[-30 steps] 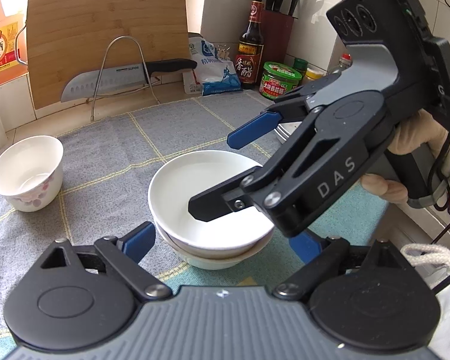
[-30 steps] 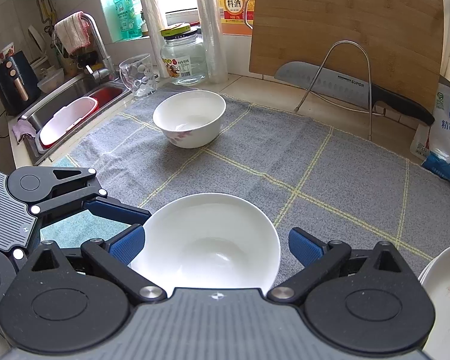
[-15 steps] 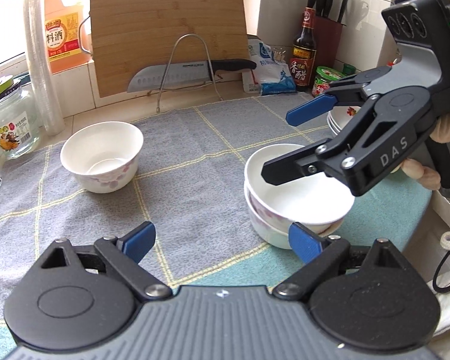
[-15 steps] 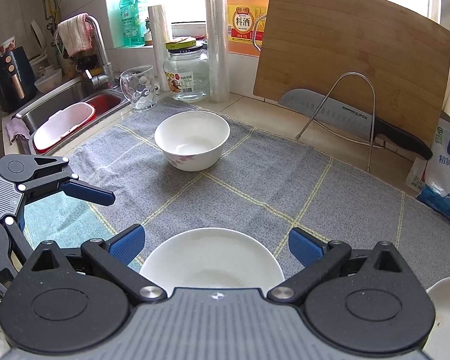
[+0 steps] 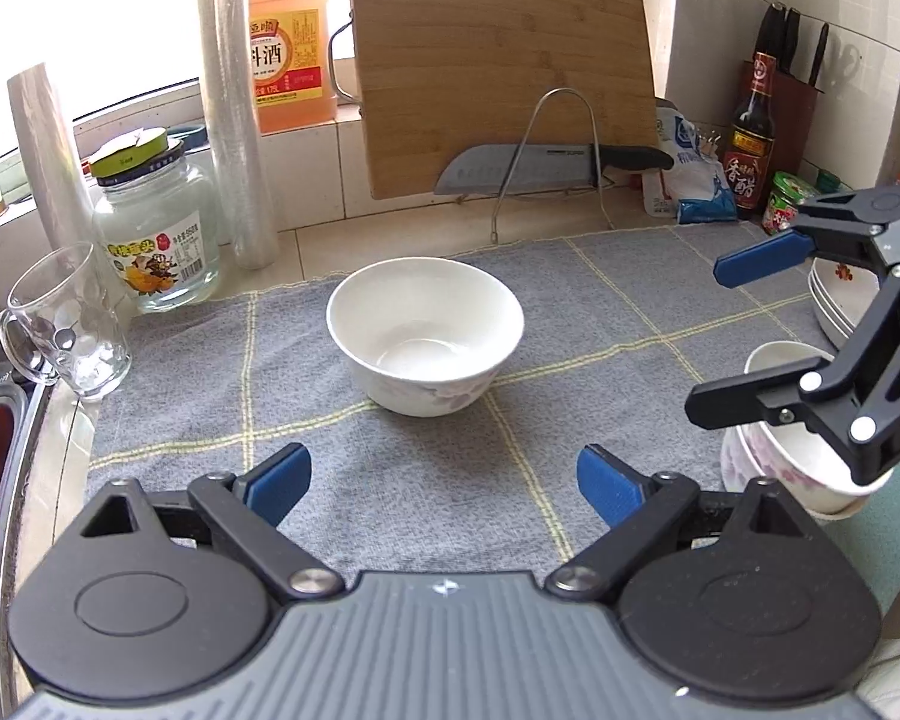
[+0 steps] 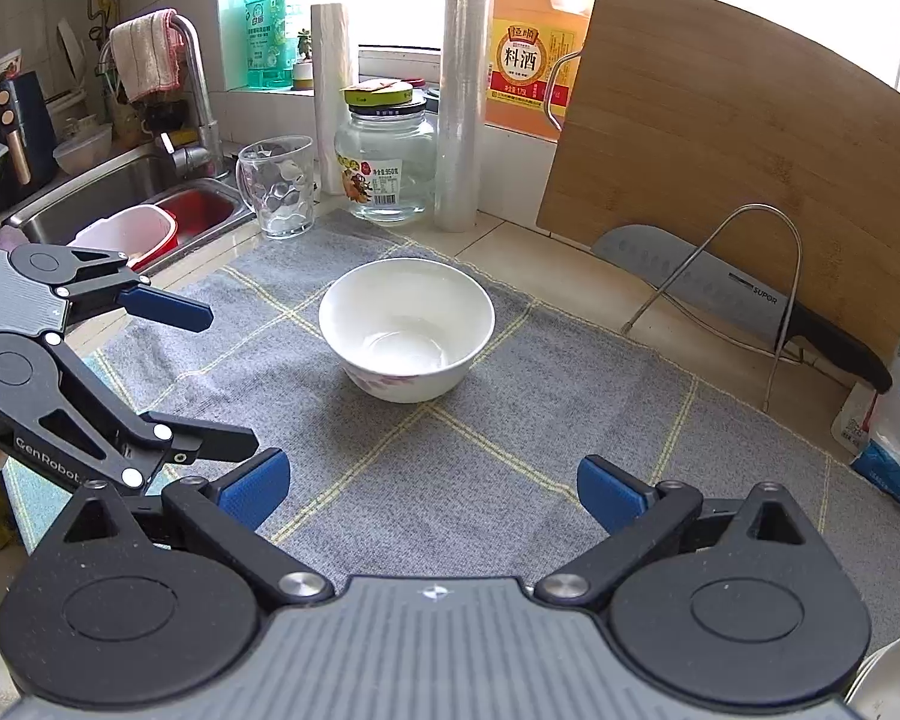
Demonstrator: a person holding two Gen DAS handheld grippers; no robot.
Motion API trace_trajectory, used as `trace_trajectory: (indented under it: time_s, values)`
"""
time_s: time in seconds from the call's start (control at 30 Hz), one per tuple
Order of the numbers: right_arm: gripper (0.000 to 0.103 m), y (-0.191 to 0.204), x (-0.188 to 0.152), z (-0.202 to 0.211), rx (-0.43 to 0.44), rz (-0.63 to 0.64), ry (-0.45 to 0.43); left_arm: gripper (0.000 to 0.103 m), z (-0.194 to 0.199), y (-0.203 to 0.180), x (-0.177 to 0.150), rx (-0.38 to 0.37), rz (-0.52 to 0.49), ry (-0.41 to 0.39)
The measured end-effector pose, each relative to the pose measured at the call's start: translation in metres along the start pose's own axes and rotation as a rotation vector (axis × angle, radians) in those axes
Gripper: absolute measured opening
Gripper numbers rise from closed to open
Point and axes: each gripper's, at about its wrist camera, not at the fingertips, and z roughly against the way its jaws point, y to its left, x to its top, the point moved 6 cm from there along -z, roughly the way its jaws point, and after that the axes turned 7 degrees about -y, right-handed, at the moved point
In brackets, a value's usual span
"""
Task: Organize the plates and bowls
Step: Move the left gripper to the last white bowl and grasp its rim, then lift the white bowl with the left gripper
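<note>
A white bowl with pink flowers [image 5: 424,333] stands alone on the grey cloth [image 5: 600,312]; it also shows in the right wrist view [image 6: 406,327]. My left gripper [image 5: 444,480] is open and empty, a short way in front of it. My right gripper [image 6: 432,489] is open and empty, also facing that bowl. In the left wrist view the right gripper [image 5: 720,336] hangs over two stacked bowls [image 5: 804,462] at the right. A stack of plates [image 5: 840,300] lies behind them. In the right wrist view the left gripper [image 6: 210,378] is at the left.
A glass mug [image 5: 66,324], a jar [image 5: 156,228] and two film rolls [image 5: 234,108] stand at the back left. A cutting board [image 5: 504,66] and a knife [image 5: 540,165] lean on a rack. Bottles [image 5: 753,132] stand at the back right. The sink [image 6: 126,204] is left.
Both grippers have swung left, away from the stacked bowls, and now face the lone bowl. The right gripper has lifted off the stack. Both stay open.
</note>
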Motion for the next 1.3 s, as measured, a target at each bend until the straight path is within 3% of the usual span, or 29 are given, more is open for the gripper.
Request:
trace_trajectory:
  time_s: [0.27,0.5,0.73,1.0,1.3]
  values:
    - [0.103,0.007,0.010,-0.024,-0.054,-0.013,0.009,0.095,-0.033,0.037,0.026,-0.011,-0.002,0.000]
    - [0.103,0.005,0.018,-0.048,-0.086,-0.023,0.032,0.095,-0.069,0.043,0.042,-0.058,0.008,0.015]
    - [0.103,0.011,0.027,-0.077,-0.052,-0.006,0.056,0.093,-0.095,0.044,0.045,-0.092,0.023,0.035]
    - [0.103,0.016,0.028,-0.107,-0.018,0.009,0.098,0.078,-0.113,0.045,0.047,-0.132,0.030,0.060]
    - [0.100,0.014,0.030,-0.126,0.011,0.025,0.132,0.075,-0.123,0.045,0.047,-0.170,0.041,0.075]
